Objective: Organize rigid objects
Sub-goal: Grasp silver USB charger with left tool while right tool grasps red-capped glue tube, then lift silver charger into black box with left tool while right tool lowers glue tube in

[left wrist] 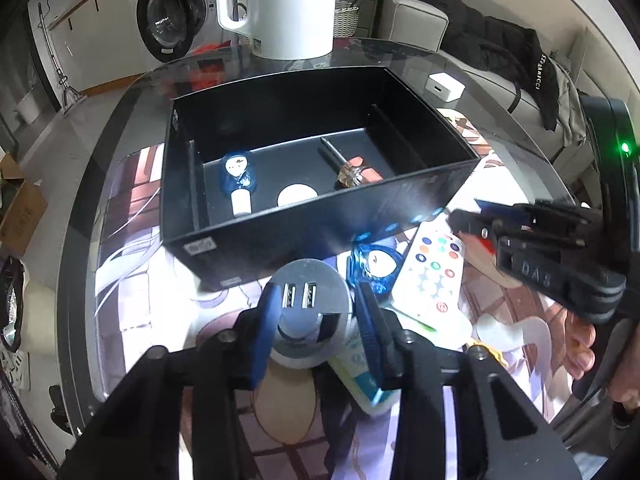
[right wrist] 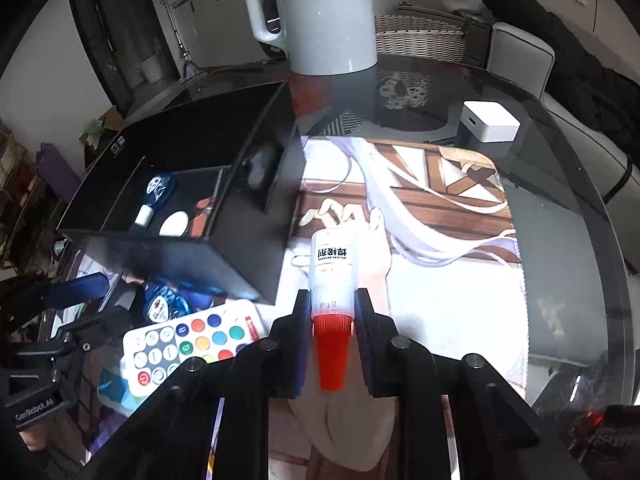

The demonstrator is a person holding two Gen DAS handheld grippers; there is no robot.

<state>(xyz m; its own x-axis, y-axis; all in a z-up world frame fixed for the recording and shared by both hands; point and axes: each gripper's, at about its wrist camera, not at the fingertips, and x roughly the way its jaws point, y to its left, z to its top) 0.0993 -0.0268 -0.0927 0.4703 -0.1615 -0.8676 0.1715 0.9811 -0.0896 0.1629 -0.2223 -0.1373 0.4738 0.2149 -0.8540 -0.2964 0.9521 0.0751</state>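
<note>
My left gripper [left wrist: 316,300] is shut on a grey round USB charger [left wrist: 308,292], held just in front of the black divided box [left wrist: 440,188]. In the box lie a blue tape dispenser [left wrist: 238,176], a white disc [left wrist: 297,195] and a screwdriver [left wrist: 348,166]. My right gripper [right wrist: 332,306] is shut on a white glue bottle with a red cap [right wrist: 331,280], held over the picture mat [right wrist: 440,260] to the right of the box [right wrist: 192,256]. A white remote with coloured buttons [left wrist: 432,276] and a second blue tape dispenser [left wrist: 374,264] lie on the mat before the box.
A big white kettle [left wrist: 280,8] stands behind the box on the round glass table [right wrist: 580,208]. A small white cube [right wrist: 490,122] sits at the back right. A pale packet [left wrist: 360,364] lies under my left gripper. The right gripper shows in the left wrist view [left wrist: 472,216].
</note>
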